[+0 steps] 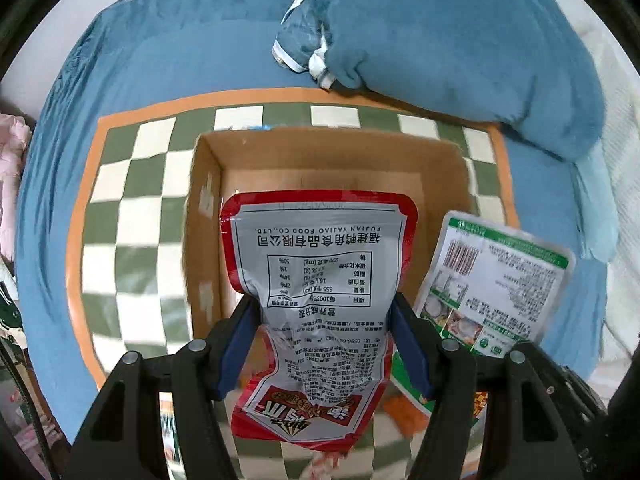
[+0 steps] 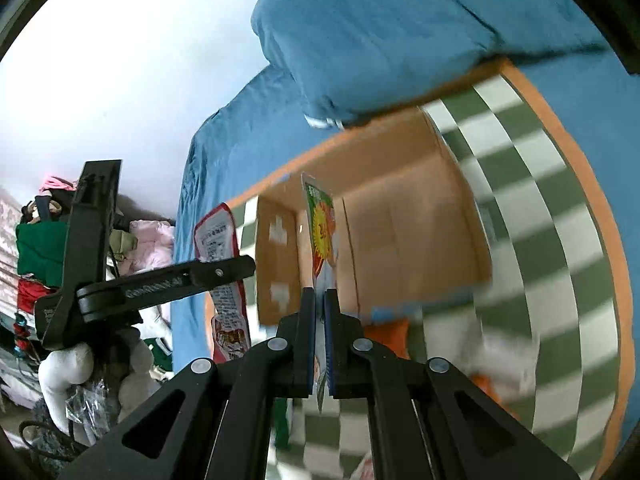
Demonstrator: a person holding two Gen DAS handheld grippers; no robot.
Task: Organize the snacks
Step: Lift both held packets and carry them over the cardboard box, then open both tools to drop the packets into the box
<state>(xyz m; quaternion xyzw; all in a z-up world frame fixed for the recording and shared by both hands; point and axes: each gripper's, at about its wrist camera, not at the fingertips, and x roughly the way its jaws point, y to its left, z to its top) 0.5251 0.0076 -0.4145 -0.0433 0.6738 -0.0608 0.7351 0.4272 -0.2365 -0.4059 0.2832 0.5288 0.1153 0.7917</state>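
Note:
My left gripper (image 1: 324, 312) is shut on a red and silver snack pouch (image 1: 320, 264), held upright over the near edge of an open cardboard box (image 1: 432, 168). My right gripper (image 2: 319, 300) is shut on a green snack pouch (image 2: 322, 232), held edge-on in front of the same box (image 2: 404, 224). The green pouch also shows in the left wrist view (image 1: 496, 280), to the right of the red one. The red pouch (image 2: 218, 236) and the left gripper (image 2: 224, 270) show at the left of the right wrist view. The box inside looks empty.
The box sits on a green and white checkered mat (image 1: 132, 208) with an orange border, on a blue bedsheet (image 1: 180, 32). A blue duvet (image 1: 440, 32) is piled behind the box. More snack packets (image 2: 388, 332) lie blurred on the mat. Clothes (image 2: 36, 248) are piled at the left.

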